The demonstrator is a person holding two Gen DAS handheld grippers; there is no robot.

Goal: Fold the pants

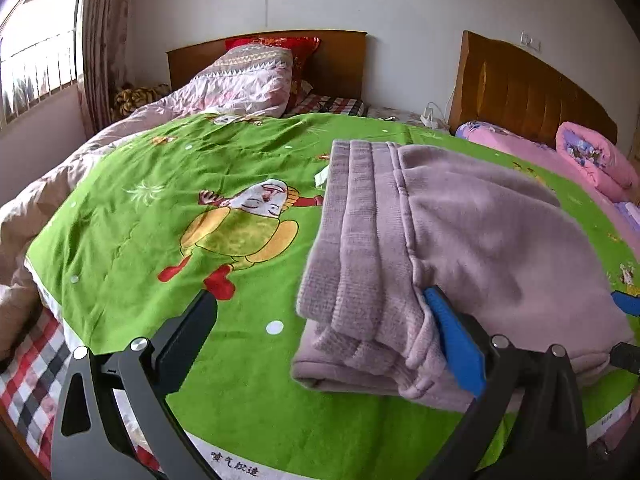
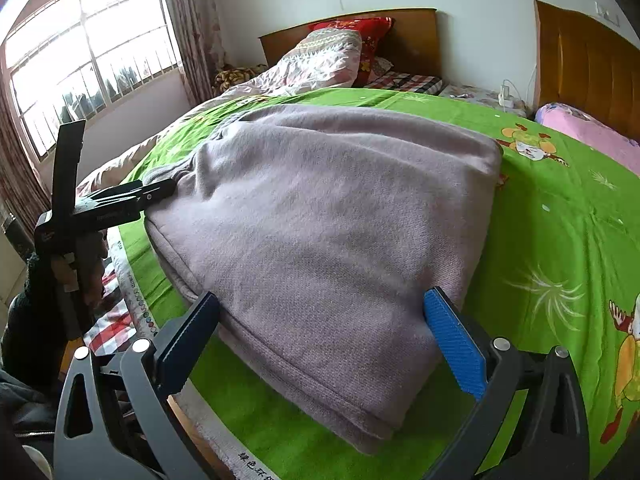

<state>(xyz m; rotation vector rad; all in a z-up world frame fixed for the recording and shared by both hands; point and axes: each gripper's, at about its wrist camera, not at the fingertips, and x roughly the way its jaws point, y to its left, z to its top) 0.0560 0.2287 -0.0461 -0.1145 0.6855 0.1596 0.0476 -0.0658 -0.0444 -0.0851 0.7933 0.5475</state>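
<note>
Both sets of jaws stand spread wide, pinching nothing. The left gripper (image 1: 320, 320) has its black finger over the bare green blanket (image 1: 140, 240) at 7 o'clock of its view, while its blue finger (image 1: 456, 344) lies against the folded edge of the pants (image 1: 480, 248) at 5 o'clock; whether that pad tucks under a layer or only touches the cloth cannot be told. The right gripper (image 2: 322, 324) straddles the near corner of the pants (image 2: 328, 232), black finger at the left seam, blue finger at the right edge, both against the fabric with a broad gap between them.

The pants are mauve fleece, folded into a thick rectangular stack on the green blanket, which covers a bed (image 2: 116, 332). In the left wrist view the ribbed waistband (image 1: 356, 232) shows at the stack's left side, toward 12 o'clock. In the right wrist view the left gripper (image 2: 160, 192) reaches in from 9 o'clock and touches the stack's far left corner.

Beyond the blanket, toward 12 o'clock, lie a pink quilt (image 1: 240, 84), a red pillow (image 1: 304, 46) and a wooden headboard (image 1: 344, 64). A window (image 2: 80, 64) fills 10 o'clock.
</note>
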